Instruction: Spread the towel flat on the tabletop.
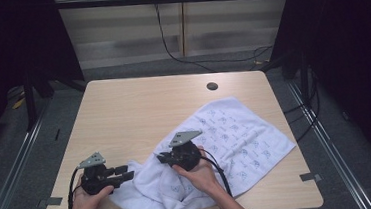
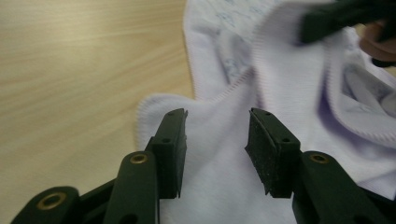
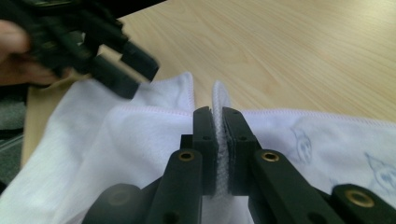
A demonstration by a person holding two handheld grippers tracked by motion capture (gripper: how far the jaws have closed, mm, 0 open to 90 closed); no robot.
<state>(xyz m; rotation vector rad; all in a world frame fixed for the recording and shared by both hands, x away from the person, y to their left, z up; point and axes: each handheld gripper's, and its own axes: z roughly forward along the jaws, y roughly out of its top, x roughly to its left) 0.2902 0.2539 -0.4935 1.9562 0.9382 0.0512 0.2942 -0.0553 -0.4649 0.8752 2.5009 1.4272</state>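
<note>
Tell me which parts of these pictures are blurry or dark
High view: dark at both sides, the table evenly lit. Left gripper view: the towel soft, the right gripper at the top smeared. Right gripper view: the left gripper blurred, the jaws pinching the towel's edge sharp.

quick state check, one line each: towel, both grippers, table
towel: partly spread, near end bunched and folded over
right gripper: shut on a towel edge
left gripper: open, jaws apart above the towel, gripping nothing
table: far half bare, small dark hole near the far edge
</note>
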